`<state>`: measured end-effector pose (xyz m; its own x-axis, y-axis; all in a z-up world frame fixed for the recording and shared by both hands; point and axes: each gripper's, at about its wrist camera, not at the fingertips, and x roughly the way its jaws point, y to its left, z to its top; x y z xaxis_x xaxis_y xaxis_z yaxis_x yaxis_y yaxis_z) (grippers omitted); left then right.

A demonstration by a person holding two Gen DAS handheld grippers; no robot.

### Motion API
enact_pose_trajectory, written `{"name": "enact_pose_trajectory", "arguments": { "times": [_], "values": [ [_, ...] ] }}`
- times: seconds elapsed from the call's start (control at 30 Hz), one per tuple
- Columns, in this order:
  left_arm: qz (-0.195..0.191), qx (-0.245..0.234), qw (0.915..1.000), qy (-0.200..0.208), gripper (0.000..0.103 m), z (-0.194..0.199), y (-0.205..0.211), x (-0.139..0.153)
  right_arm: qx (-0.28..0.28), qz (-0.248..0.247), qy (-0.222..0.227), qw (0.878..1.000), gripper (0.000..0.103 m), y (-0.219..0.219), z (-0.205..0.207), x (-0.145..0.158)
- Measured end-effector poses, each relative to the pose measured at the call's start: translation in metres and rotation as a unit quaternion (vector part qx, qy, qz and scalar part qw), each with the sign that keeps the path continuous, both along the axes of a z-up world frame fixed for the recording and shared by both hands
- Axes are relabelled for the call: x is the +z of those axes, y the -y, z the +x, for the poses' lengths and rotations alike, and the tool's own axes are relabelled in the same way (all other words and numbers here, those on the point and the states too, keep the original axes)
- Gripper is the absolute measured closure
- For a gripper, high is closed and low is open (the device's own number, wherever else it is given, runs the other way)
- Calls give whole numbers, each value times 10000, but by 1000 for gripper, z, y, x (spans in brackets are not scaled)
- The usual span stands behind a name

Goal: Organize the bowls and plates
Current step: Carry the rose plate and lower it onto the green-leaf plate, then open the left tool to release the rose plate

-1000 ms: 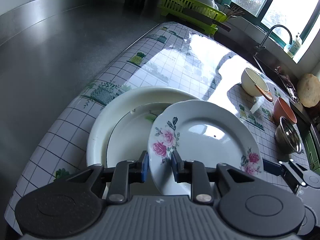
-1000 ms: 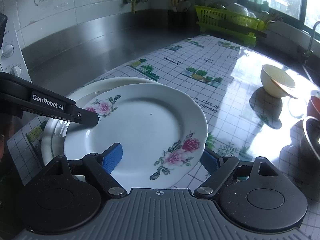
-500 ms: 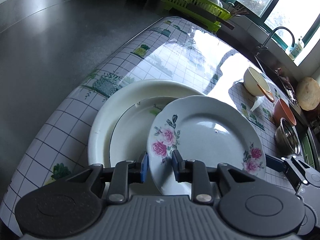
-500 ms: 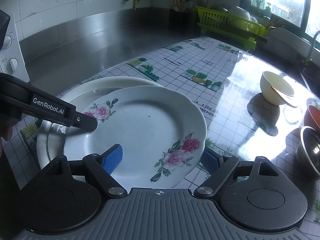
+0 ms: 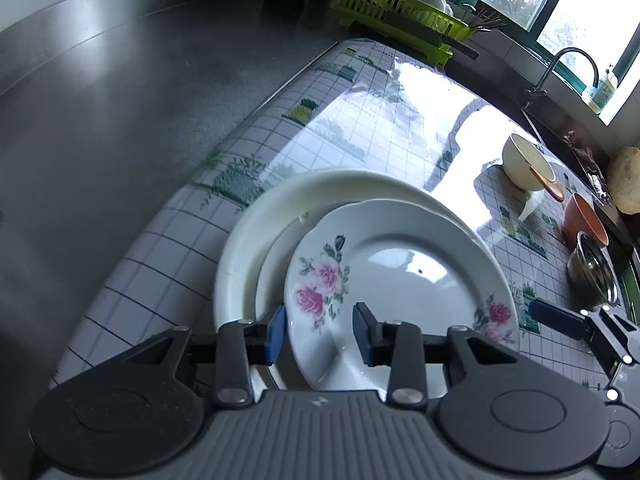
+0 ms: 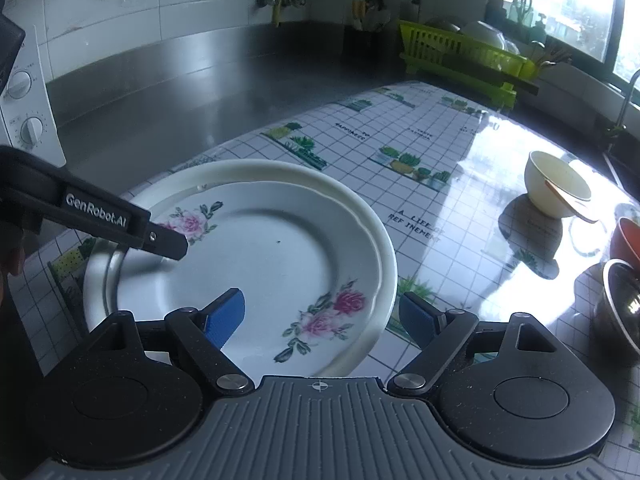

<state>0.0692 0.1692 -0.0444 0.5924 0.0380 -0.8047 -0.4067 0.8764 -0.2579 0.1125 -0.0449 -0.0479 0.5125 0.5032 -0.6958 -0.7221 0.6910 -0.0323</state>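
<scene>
On the checked tablecloth (image 6: pixel 440 208), at its near left end, the rose-patterned plate (image 6: pixel 272 264) is lying nested inside a larger plain white plate (image 6: pixel 280 168), its near-left rim sitting between the left gripper's (image 5: pixel 320 332) blue pads (image 5: pixel 276 334). Those jaws are standing slightly apart around the rim, with a visible gap on the inner side, so the plate is reading as released rather than pinched. From the right wrist view, the left gripper's dark finger is reaching over the plate's left side, beside one rose cluster. The right gripper (image 6: pixel 322 314) is hovering at the plate's near edge, jaws spread wide, one blue pad over the plate's well and the other outside the rim, grasping nothing. Farther right along the cloth, well apart from the plates, a cream bowl (image 6: pixel 558 188) is holding an orange spoon (image 6: pixel 570 200); nearer the edge an orange bowl (image 5: pixel 584 220) and a steel bowl (image 5: pixel 594 274) are sitting close together. Beyond the cloth, a lime-green dish rack (image 6: pixel 460 52) is standing on the dark steel counter (image 6: pixel 200 92) below the window.
</scene>
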Motion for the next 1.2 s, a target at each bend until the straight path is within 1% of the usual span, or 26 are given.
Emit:
{"name": "enact_pose_trajectory", "arguments": {
  "times": [0.13,0.3,0.37,0.43,0.53,0.63,0.87,0.97,1.07,1.2],
  "values": [
    [-45,-12,10000,-12,65,0,-2,1,99,88,-35,9999,17,-2,-3,1],
    [-51,-71,10000,-21,60,-2,-2,5,170,121,-142,9997,17,-4,-5,-1],
    [48,-89,9999,42,50,-2,-1,9,174,150,-156,9996,17,-3,-4,-2],
    [291,-116,9994,121,44,-3,1,18,178,180,-264,9993,16,-4,-3,-4],
    [355,-112,9991,196,42,-3,-1,26,202,186,-247,9993,15,-6,-5,-4],
    [402,-93,9988,273,37,-3,-3,32,264,187,-241,9992,15,-8,-8,-5],
    [434,-197,9982,353,35,8,-4,39,305,221,-315,9988,17,-8,-8,-6],
    [401,-367,9977,402,34,16,0,40,198,251,-286,9991,17,-3,-5,-2],
    [386,-527,9969,446,30,29,6,42,73,270,-338,9990,16,3,2,3],
    [323,-864,9944,515,30,52,18,44,-229,282,-410,9985,16,14,15,6]
  ]
}}
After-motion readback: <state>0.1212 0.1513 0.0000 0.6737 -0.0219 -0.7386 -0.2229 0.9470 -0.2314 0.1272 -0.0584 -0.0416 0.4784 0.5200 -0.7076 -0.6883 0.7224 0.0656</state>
